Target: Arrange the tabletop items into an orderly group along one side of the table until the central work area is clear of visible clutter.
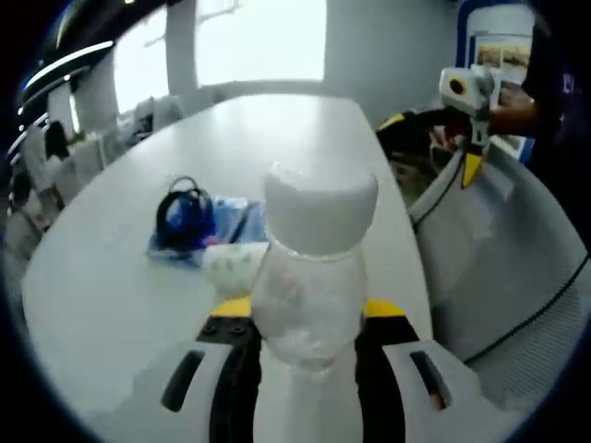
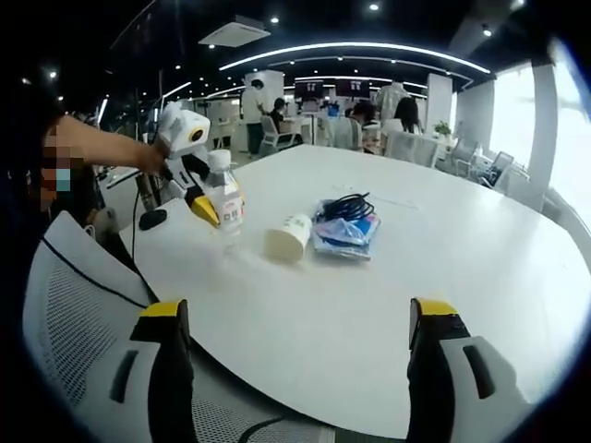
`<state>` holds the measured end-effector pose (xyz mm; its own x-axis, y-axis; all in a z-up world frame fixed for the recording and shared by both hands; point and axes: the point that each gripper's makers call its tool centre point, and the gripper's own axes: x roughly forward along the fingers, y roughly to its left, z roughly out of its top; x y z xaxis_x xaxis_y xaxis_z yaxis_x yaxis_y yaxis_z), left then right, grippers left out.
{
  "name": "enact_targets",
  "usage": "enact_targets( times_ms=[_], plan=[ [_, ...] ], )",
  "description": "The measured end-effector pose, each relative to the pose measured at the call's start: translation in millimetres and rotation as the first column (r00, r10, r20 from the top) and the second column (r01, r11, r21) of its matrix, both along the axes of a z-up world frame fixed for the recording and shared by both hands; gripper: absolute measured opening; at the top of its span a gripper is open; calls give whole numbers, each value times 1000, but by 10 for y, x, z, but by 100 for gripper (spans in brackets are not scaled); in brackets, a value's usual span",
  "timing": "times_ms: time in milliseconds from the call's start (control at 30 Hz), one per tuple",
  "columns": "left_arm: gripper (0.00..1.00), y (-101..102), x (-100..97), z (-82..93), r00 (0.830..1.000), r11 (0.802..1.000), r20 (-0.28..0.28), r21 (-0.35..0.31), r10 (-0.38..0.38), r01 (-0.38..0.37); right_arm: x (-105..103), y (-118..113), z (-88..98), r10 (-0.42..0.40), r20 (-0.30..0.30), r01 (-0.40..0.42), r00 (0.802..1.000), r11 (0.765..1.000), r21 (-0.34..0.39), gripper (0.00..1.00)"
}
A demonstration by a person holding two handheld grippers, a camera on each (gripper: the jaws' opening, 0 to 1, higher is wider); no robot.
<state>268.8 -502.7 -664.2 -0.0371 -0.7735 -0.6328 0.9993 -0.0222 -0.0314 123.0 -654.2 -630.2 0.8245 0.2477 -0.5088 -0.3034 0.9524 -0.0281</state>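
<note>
A: While your left gripper [image 2: 214, 205] sits clamped on the water bottle [image 1: 314, 268], where does that bottle stand on the table [image 2: 388, 305]?

B: In the right gripper view your bottle stands upright near the table's edge, on the side where the mesh chair [image 2: 74, 305] is (its white cap [image 1: 320, 205] looms large in the left gripper view, right between your yellow-tipped jaws).

A: And your right gripper [image 2: 300, 323]?

B: Your jaws there are spread wide with nothing between them, held over the near edge of the table. In the left gripper view you can see that same gripper off the table, above the chair.

A: What else lies on the top?

B: A paper cup [image 2: 288, 236] on its side, open end towards your right gripper, just beside the bottle but apart from it. Touching it on the far side is a blue packet [image 2: 345, 233] with a coiled black cable [image 2: 349, 207] on top. All three sit in the middle stretch of the table, well away from its far edge. Whether the cable touches the cup, you cannot tell.
</note>
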Motion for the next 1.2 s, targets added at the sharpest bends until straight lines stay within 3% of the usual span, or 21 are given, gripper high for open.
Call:
enact_targets(
  times_ms=[400,1200],
  plan=[
    [36,97,318,77,997,996,-2,-27,80,-81,0,-42,13,-13,8,13,1000,1000,16,98],
    [37,399,1048,196,987,987,5,-25,160,-160,35,-59,-19,-23,-26,24,999,999,29,100]
  ],
)
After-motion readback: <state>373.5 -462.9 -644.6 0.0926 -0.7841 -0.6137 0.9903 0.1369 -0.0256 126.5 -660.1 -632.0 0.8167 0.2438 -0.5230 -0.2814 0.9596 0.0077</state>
